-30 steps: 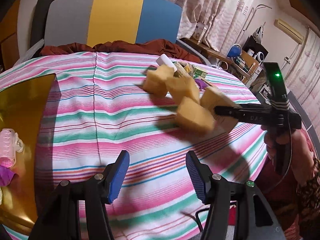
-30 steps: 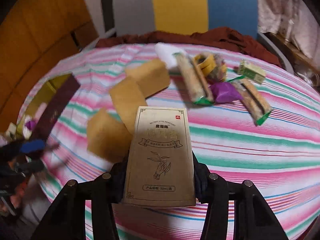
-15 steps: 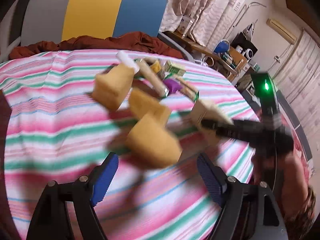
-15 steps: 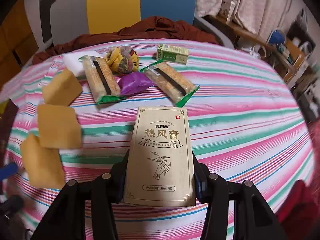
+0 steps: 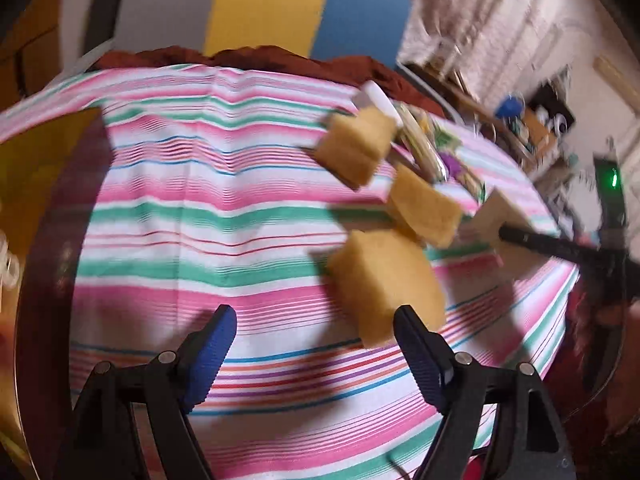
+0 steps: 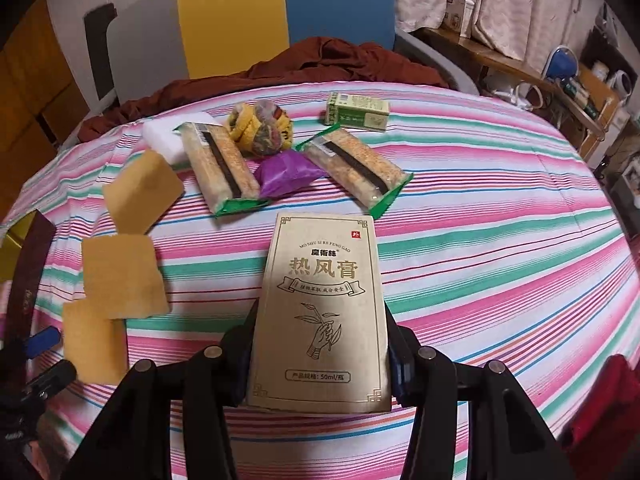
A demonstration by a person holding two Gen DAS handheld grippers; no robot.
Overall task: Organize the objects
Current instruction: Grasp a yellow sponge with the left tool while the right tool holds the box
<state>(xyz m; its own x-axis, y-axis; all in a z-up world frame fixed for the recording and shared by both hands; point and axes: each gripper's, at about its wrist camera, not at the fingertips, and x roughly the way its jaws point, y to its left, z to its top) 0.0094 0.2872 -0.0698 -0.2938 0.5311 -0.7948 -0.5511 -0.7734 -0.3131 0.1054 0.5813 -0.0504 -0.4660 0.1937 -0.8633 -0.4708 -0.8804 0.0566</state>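
My right gripper (image 6: 320, 344) is shut on a tan box with Chinese print (image 6: 322, 308), held above the striped cloth; the box also shows in the left wrist view (image 5: 496, 220). My left gripper (image 5: 316, 344) is open and empty, just left of the nearest yellow sponge (image 5: 386, 280). Three yellow sponges lie in a row (image 6: 120, 276). Beyond them lie two green-edged snack packs (image 6: 218, 168) (image 6: 354, 168), a purple packet (image 6: 286, 174), a yellow ball of bands (image 6: 260, 128), a white block (image 6: 164, 138) and a small green box (image 6: 356, 112).
A striped cloth (image 6: 480, 240) covers the round table. A gold tray with a dark rim (image 5: 36, 216) sits at the left edge. A chair with a brown cloth (image 6: 320, 64) stands behind. Shelves with clutter (image 6: 560, 80) stand at the right.
The left gripper has swung back to the left, so the sponges sit further right in its view. The right gripper has turned right and steadied, still holding the box.
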